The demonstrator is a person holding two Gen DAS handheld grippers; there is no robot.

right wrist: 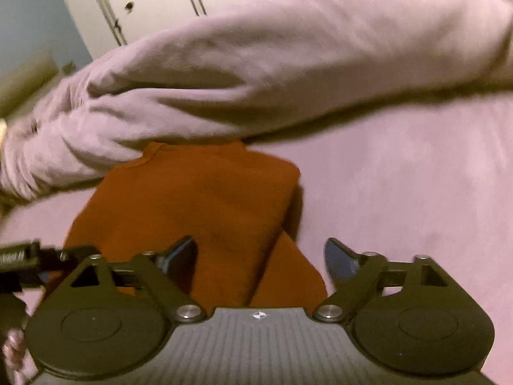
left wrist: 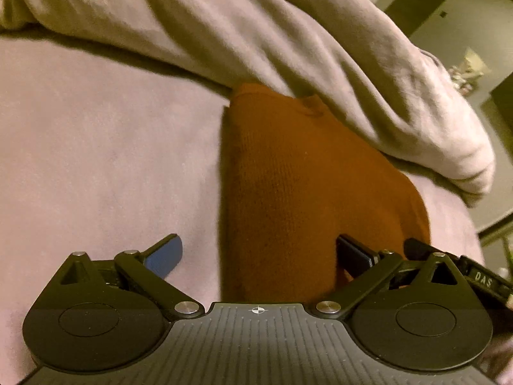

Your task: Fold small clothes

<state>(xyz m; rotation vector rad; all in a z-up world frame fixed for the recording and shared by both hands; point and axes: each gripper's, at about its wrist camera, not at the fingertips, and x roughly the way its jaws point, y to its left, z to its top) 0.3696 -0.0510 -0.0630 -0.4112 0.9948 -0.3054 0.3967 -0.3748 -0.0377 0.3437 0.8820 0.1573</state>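
A folded rust-orange knit garment (left wrist: 304, 186) lies on a pale pink bed surface (left wrist: 105, 160); it also shows in the right wrist view (right wrist: 198, 205). Its far end is tucked under a bunched pale pink blanket (left wrist: 272, 41). My left gripper (left wrist: 259, 256) is open, low over the garment's near edge, with its left finger over the bare sheet and its right finger over the cloth. My right gripper (right wrist: 259, 256) is open too, straddling the garment's near right edge, holding nothing.
The bunched blanket (right wrist: 256, 73) runs across the far side of the bed. White wardrobe doors (right wrist: 154, 3) stand behind it. A dark doorway and shelf (left wrist: 465, 48) are at the far right. The other gripper's body (left wrist: 481, 276) sits close at right.
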